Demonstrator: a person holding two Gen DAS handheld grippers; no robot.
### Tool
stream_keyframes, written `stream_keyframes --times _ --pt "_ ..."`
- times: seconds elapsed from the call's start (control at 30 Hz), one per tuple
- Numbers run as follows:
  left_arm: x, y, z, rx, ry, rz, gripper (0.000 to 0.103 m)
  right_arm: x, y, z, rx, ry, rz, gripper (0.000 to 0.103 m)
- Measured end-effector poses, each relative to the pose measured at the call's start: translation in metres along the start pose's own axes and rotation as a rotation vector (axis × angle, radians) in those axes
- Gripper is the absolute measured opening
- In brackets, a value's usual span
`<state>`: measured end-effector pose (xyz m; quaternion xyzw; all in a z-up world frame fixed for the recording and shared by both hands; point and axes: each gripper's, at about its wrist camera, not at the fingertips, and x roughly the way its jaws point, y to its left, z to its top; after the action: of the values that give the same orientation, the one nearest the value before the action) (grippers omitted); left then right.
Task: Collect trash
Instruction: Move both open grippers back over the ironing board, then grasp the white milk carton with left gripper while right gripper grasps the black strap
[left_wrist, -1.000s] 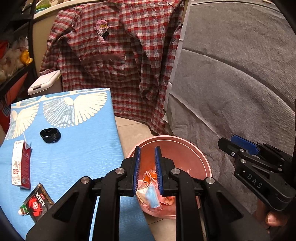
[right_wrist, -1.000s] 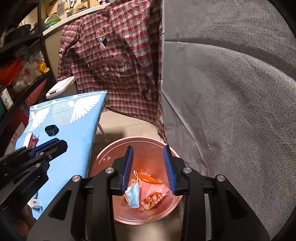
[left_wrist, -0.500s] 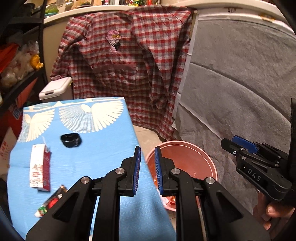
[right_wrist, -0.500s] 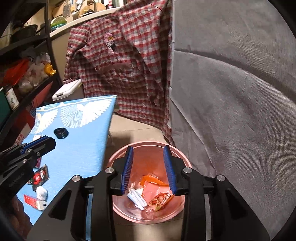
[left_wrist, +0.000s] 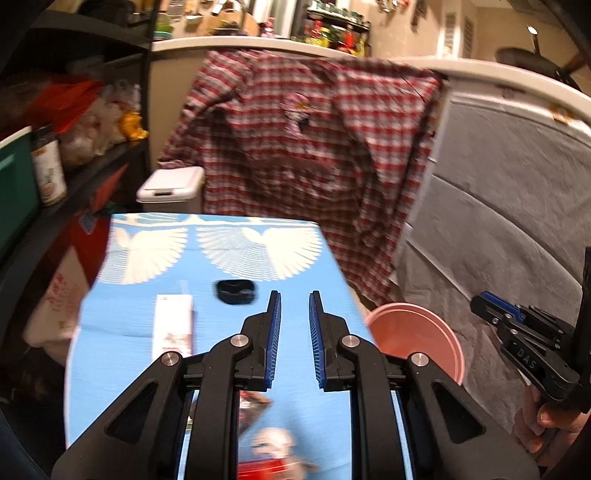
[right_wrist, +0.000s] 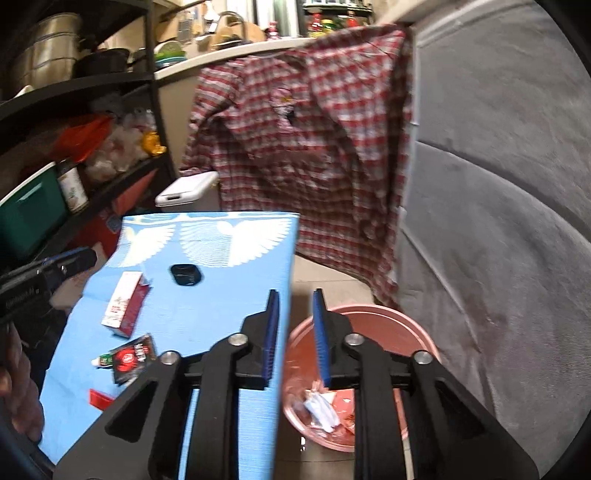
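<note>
A blue table (left_wrist: 122, 354) (right_wrist: 207, 317) carries loose trash. On it lie a white and red carton (left_wrist: 173, 321) (right_wrist: 125, 302), a black sachet with a red print (right_wrist: 133, 356), a crumpled white wad (left_wrist: 273, 439) and a red wrapper (left_wrist: 266, 469). My left gripper (left_wrist: 293, 306) hovers over the table's near right part, jaws a narrow gap apart and empty. To the right, a pink bin (right_wrist: 369, 317) (left_wrist: 417, 332) on the floor holds wrappers (right_wrist: 321, 406). My right gripper (right_wrist: 295, 299) hangs over the table edge and bin rim, its jaws closing with nothing between them.
A small black object (left_wrist: 234, 291) (right_wrist: 185, 274) lies mid-table. A red plaid shirt (left_wrist: 314, 147) hangs behind, with a grey cover (right_wrist: 498, 221) to its right. A white lidded bin (left_wrist: 171, 188) and a dark shelf rack (right_wrist: 74, 147) stand at the left.
Both views have swung left and risen, from over the pink bin toward the blue table. The right jaws have narrowed. The left jaws keep the same narrow gap.
</note>
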<state>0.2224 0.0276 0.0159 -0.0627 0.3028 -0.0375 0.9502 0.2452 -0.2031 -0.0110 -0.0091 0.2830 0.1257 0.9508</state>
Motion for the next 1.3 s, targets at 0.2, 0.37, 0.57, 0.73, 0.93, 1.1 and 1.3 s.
stream_keyframes --times 0.2,0.37,0.57,0.73,0.93,1.1,1.3 --pt "-0.011 0.051 -0.002 -0.038 -0.006 0.053 0.016 0.006 0.029 -0.001 -0.031 -0.006 0.058 0.007" --pt "-0.004 0.079 -0.009 -0.044 0.022 0.091 0.016 0.018 0.046 0.001 -0.054 0.004 0.088 0.007" --pt "0.013 0.099 -0.02 -0.053 0.066 0.113 0.016 0.039 0.067 0.005 -0.093 0.009 0.129 0.007" --pt "0.03 0.106 -0.028 -0.045 0.101 0.124 0.017 0.062 0.084 0.007 -0.14 0.021 0.166 0.007" --pt "0.051 0.115 -0.034 -0.047 0.13 0.141 0.037 0.095 0.099 0.013 -0.158 0.015 0.208 0.007" --pt "0.068 0.122 -0.038 -0.077 0.166 0.143 0.046 0.132 0.113 0.018 -0.194 0.038 0.253 0.013" --pt "0.093 0.126 -0.045 -0.072 0.214 0.154 0.051 0.185 0.126 0.022 -0.22 0.107 0.287 0.032"
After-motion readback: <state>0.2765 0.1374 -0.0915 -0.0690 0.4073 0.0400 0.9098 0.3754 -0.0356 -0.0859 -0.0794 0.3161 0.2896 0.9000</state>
